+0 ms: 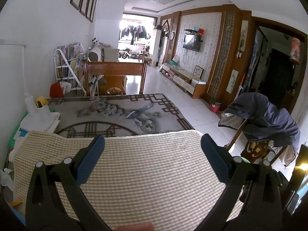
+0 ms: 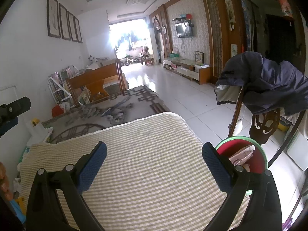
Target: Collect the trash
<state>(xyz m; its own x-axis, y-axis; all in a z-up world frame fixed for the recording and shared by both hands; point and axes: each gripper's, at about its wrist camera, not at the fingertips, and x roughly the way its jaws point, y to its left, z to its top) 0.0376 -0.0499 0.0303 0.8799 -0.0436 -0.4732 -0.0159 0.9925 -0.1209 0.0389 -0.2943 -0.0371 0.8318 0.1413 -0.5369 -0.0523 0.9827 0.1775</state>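
My left gripper (image 1: pixel 153 154) hangs open over a checked yellow-and-white cloth (image 1: pixel 134 173) spread on the table, with nothing between its blue pads. My right gripper (image 2: pixel 154 159) is also open above the same cloth (image 2: pixel 144 163), empty. Just right of the right fingers stands a red bin with a green rim (image 2: pixel 248 152) holding a crumpled pink wrapper (image 2: pixel 243 155). Crumpled white tissue (image 1: pixel 5 177) lies at the cloth's left edge. The left gripper's body (image 2: pixel 13 107) shows at the far left of the right wrist view.
A wooden chair draped with a dark blue jacket (image 2: pixel 269 82) stands right of the table. A white lamp base and yellow tape roll (image 1: pixel 41 102) sit at the left. Beyond the cloth lie the floral table cover (image 1: pixel 119 113), another wooden chair (image 1: pixel 115 77) and tiled floor (image 2: pixel 182 100).
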